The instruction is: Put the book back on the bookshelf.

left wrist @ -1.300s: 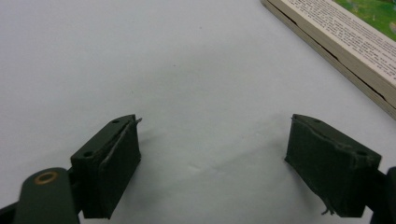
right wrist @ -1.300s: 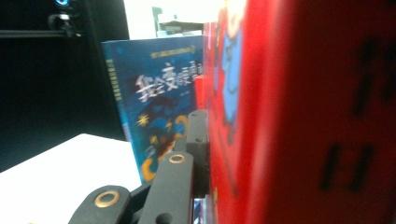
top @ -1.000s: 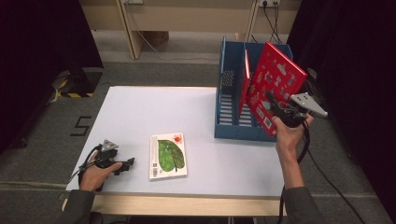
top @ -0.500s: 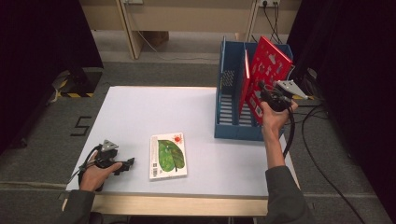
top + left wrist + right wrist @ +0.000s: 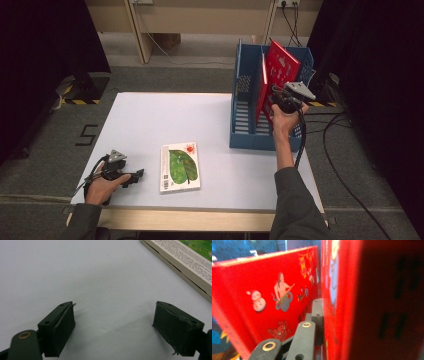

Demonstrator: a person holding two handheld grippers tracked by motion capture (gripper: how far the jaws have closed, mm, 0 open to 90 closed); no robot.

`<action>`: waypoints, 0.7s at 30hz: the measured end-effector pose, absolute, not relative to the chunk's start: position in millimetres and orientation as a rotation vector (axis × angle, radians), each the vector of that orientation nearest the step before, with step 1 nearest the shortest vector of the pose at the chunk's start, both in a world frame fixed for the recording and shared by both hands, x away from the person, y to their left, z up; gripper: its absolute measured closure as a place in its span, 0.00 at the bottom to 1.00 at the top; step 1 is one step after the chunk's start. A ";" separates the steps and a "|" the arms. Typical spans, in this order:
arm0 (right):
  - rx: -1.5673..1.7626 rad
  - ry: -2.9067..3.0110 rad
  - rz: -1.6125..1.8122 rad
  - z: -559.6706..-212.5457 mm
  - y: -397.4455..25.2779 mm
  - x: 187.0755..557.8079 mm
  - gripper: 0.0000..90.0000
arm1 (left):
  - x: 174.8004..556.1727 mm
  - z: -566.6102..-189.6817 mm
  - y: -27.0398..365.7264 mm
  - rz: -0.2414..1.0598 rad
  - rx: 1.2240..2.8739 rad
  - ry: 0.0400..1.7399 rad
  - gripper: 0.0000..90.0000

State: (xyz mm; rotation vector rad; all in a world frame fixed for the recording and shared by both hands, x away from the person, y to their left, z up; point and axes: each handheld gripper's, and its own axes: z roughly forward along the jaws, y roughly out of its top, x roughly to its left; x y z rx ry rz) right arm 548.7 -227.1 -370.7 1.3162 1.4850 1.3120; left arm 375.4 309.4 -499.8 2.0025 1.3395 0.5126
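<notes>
My right gripper (image 5: pixel 278 101) is shut on a red picture book (image 5: pixel 281 65), which it holds tilted over the right side of the blue file rack (image 5: pixel 241 131). In the right gripper view, one jaw presses on this book's cover (image 5: pixel 342 302) and the book hides the other jaw. A second red book (image 5: pixel 274 297) stands just to its left in the rack (image 5: pixel 260 95). A green-covered book (image 5: pixel 180 166) lies flat on the white table (image 5: pixel 165 120). My left gripper (image 5: pixel 137 174) rests open on the table left of that book, with only bare table between its fingers (image 5: pixel 60 325).
The rack stands at the table's right back part, with its left slots open. The green book's edge (image 5: pixel 185 267) lies just ahead and to the right of the left gripper's jaws. Cables (image 5: pixel 330 135) trail on the floor at the right.
My right gripper has carried the red book left and away from me, from beside the rack to over its right slot. The left gripper and the green book have not moved.
</notes>
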 end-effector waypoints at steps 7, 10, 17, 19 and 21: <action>1.309 1.509 1.265 -379.4 -218.4 559.3 0.88 | 375.4 -499.8 309.4 0.513 2.003 1.339 0.18; 1.325 1.519 1.265 -383.5 -218.1 562.3 0.88 | 375.6 -499.7 309.4 0.512 2.004 1.339 0.18; 1.346 1.547 1.252 -383.7 -218.7 564.1 0.87 | 375.6 -499.7 309.1 0.513 2.004 1.341 0.18; 1.358 1.559 1.235 -382.7 -217.9 565.1 0.86 | 375.8 -499.1 309.0 0.510 2.011 1.344 0.18; 1.353 1.561 1.226 -379.4 -214.5 566.1 0.85 | 375.8 -499.0 308.9 0.511 2.013 1.345 0.18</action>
